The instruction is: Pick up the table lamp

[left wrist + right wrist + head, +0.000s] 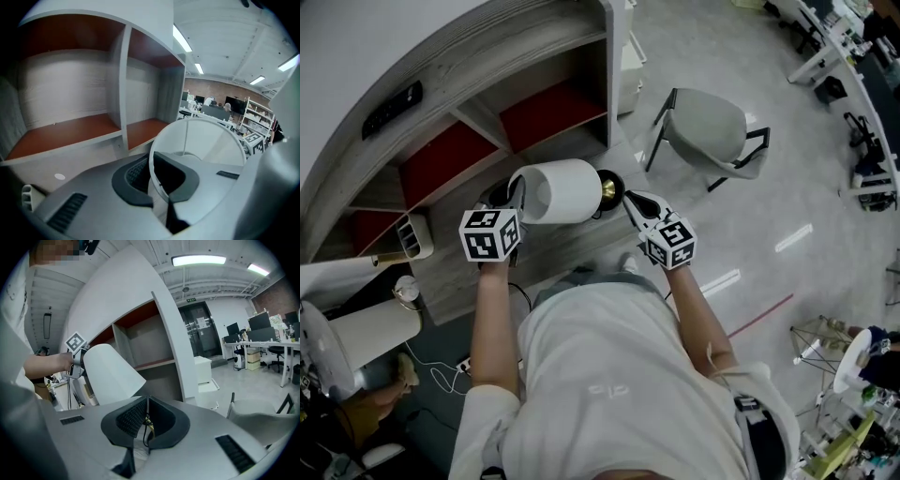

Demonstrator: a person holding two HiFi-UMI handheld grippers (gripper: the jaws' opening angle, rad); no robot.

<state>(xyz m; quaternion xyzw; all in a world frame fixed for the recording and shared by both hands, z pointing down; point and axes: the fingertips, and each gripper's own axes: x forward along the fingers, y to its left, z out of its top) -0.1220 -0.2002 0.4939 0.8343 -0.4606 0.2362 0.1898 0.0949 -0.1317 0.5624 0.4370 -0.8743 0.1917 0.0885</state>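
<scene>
The table lamp hangs sideways in the air between my two grippers. Its white shade [562,190] points left, and its brass neck and black base [612,187] point right. My left gripper [514,194] is shut on the rim of the shade's open end. In the left gripper view the thin rim [151,180] runs between the pads of that gripper [154,180], with the shade's inside [206,140] beyond. My right gripper [630,201] is shut at the base end. In the right gripper view its jaws [146,425] pinch a thin brass part and a black cord, with the shade [110,371] ahead.
A curved white shelf unit [525,112] with red-brown compartments stands just ahead, close to the lamp. A grey chair [708,131] stands on the floor to the right. A white cylinder-shaped object [370,328] and loose cables lie at lower left. Desks and monitors fill the far room.
</scene>
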